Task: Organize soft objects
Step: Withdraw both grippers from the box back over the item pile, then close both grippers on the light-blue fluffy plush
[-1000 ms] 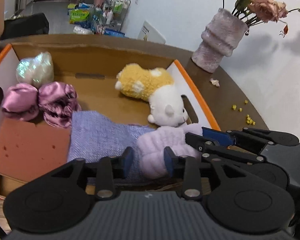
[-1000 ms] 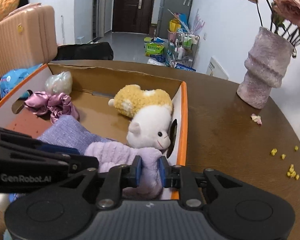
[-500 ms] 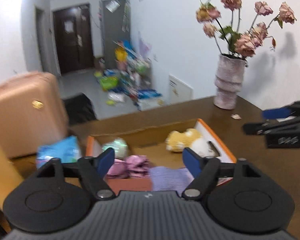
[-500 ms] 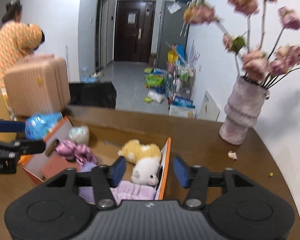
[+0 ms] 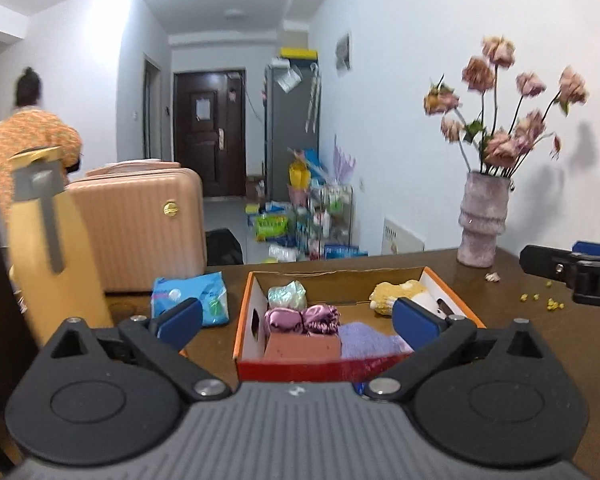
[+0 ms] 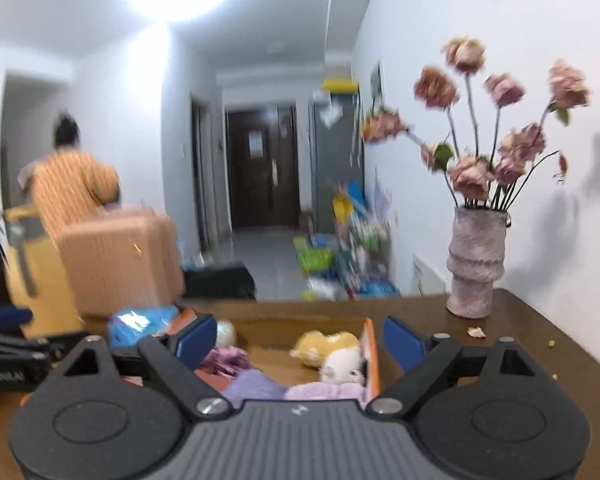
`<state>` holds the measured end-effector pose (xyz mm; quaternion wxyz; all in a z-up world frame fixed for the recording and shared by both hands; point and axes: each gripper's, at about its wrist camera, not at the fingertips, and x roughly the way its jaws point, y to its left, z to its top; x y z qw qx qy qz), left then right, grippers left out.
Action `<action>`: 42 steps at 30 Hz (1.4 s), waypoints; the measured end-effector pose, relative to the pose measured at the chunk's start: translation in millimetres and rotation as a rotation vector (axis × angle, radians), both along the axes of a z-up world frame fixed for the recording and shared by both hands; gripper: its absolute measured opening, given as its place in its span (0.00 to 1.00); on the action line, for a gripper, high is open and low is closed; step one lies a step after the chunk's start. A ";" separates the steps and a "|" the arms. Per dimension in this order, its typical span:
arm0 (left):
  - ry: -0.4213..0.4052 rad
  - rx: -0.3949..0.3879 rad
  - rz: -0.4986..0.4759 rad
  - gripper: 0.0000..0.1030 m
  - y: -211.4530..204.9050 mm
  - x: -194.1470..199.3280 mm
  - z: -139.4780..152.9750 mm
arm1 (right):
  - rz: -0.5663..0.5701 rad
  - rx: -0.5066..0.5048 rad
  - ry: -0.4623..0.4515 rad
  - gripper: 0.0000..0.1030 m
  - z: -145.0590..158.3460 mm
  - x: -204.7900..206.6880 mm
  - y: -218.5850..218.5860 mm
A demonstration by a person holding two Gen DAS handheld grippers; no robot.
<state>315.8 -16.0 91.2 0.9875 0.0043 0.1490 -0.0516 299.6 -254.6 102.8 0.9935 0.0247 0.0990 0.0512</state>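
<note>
An orange-edged cardboard box sits on the brown table. It holds a yellow-and-white plush toy, pink satin scrunchies, a pale iridescent bundle, a lilac knit cloth and a brick-red sponge block. In the right wrist view the plush toy and a fluffy lilac piece lie at the box's near end. My left gripper is open and empty, held back above the box's near side. My right gripper is open and empty, also above the box.
A fuzzy vase of dried roses stands at the table's far right, with yellow crumbs near it. A blue wipes pack lies left of the box. A pink suitcase and a person in orange are beyond the table.
Both grippers have let go of the fluffy lilac piece, opened wide and pulled up and back from the box. The lilac piece now lies in the box.
</note>
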 end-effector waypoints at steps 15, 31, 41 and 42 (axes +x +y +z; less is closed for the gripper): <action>-0.024 0.005 0.013 1.00 26.2 -172.2 -110.2 | -0.021 0.061 0.113 0.89 -125.9 -166.4 34.6; 0.064 -0.025 -0.041 1.00 17.1 -135.7 -117.0 | 0.010 0.058 0.197 0.88 -145.4 -136.5 40.6; 0.212 -0.152 -0.158 0.80 4.6 -36.1 -113.4 | 0.066 0.190 0.283 0.79 -140.1 -38.4 7.1; 0.219 -0.160 -0.165 0.74 1.1 -25.8 -113.1 | 0.072 0.226 0.306 0.75 -141.5 -22.6 2.7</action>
